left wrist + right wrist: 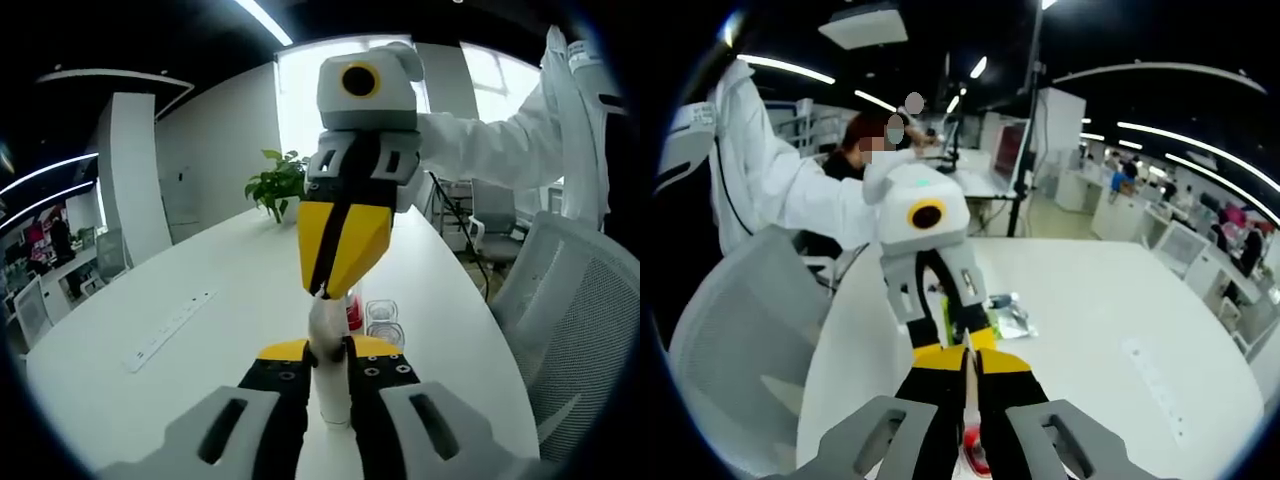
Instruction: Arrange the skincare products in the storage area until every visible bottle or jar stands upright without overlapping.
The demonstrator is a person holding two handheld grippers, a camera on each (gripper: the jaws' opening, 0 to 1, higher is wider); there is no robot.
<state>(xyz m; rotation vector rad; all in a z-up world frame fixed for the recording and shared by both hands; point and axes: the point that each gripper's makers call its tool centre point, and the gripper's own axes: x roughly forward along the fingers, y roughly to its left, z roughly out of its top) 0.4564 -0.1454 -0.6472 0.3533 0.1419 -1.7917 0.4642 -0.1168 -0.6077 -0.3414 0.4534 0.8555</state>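
On the white table (200, 330): both grippers meet over one slim white bottle (328, 360), near the table's middle.
Left gripper (330, 352): its black jaws with yellow tips rise from the bottom of the left gripper view and sit closed against the sides of the white bottle, low on its body. In the right gripper view this gripper (962, 345) comes in from the far side, tips pointing down.
Right gripper (966, 362): jaws nearly together around the bottle's thin pointed top (966, 350); whether they press on it, I cannot tell. In the left gripper view it (322, 290) hangs tip-down over the bottle's upper end.
White bottle: upright on the table, between the left jaws.
Red item (354, 312): just behind the bottle, partly hidden; too small to name.
Clear jars (382, 322): two, stacked or close together, just beside the red item.
Power strip (168, 328): lies flat, well apart from the bottle.
Potted plant (276, 184): at the table's far end.
Mesh chair (575, 320): beside the table edge.
Person's white sleeve (490, 145): reaches to the right gripper.
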